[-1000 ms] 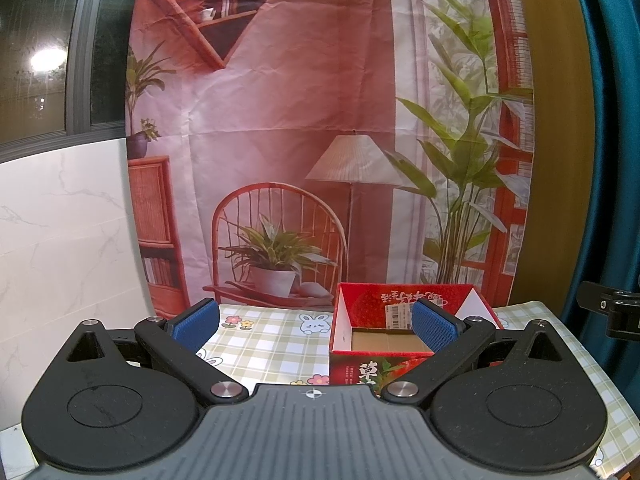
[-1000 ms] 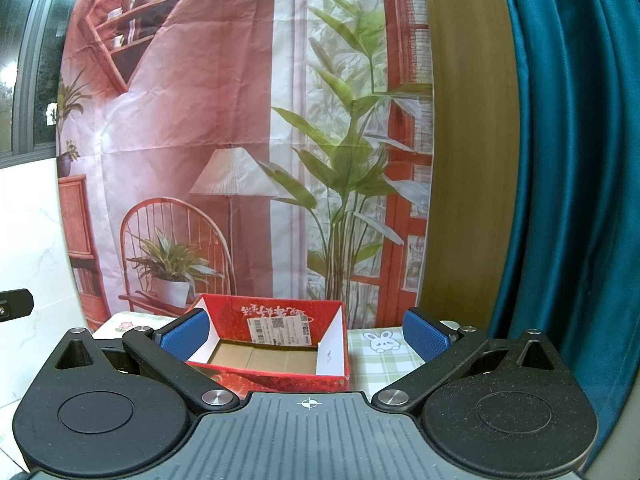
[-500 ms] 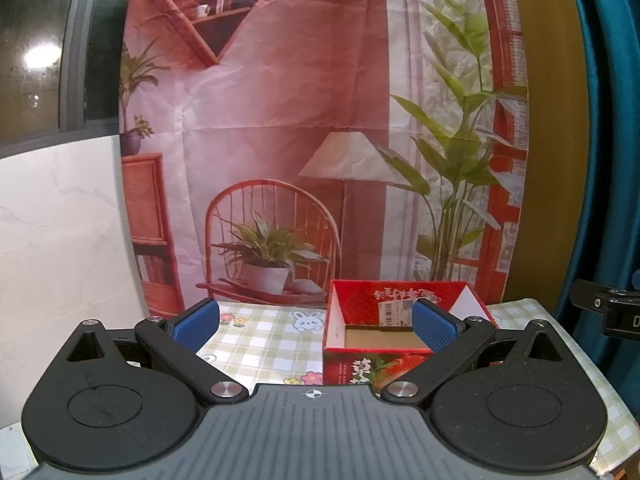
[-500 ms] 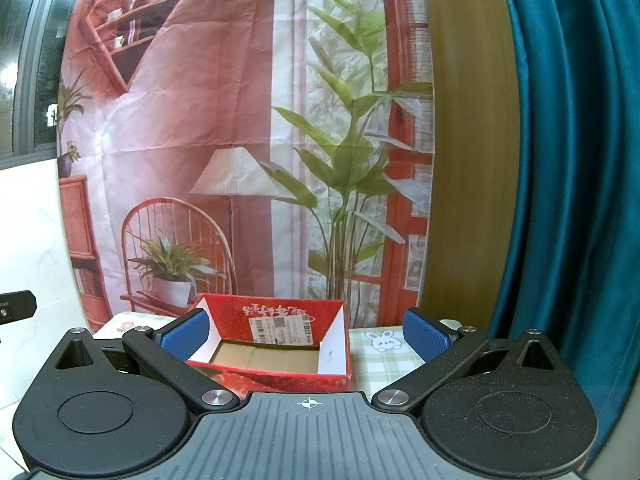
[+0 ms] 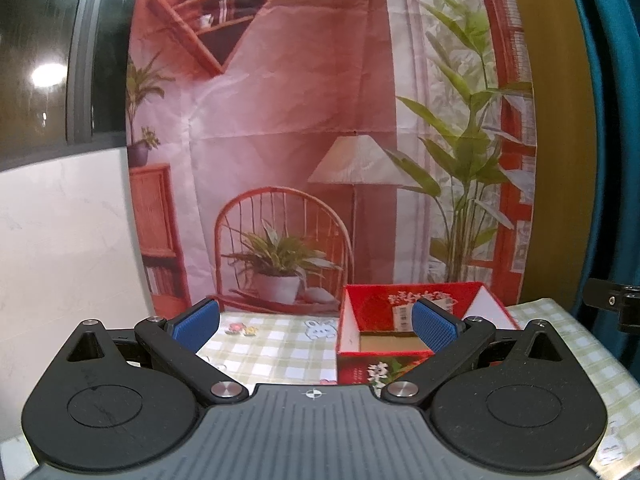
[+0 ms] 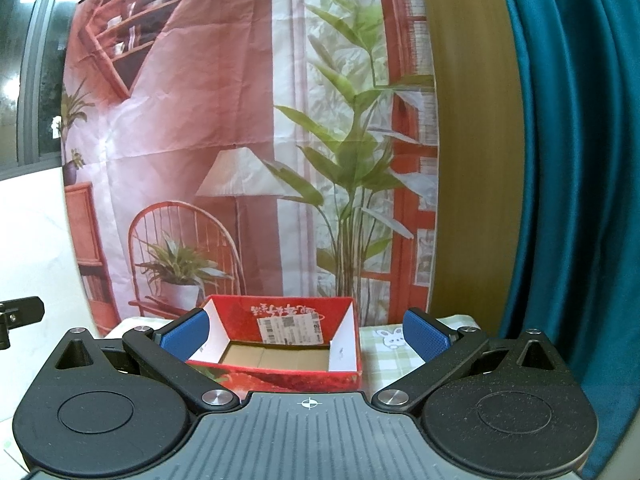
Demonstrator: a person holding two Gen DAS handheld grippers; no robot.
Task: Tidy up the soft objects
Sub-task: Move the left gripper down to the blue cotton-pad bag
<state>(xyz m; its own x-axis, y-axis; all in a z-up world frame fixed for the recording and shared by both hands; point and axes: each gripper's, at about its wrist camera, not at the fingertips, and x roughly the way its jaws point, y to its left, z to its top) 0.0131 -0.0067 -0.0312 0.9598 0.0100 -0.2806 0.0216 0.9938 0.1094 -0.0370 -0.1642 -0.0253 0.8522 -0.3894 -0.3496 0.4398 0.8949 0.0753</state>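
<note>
Right wrist view: white barcode label inside red box; writing illegible

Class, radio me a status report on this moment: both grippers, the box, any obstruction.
Left gripper open, empty. Right gripper open, empty. Red box on checked tablecloth, open-topped, looks empty; no soft objects in view. Nothing in the way.

Behind the green checked tablecloth hangs a printed room backdrop, teal curtain off to its right side.
</note>
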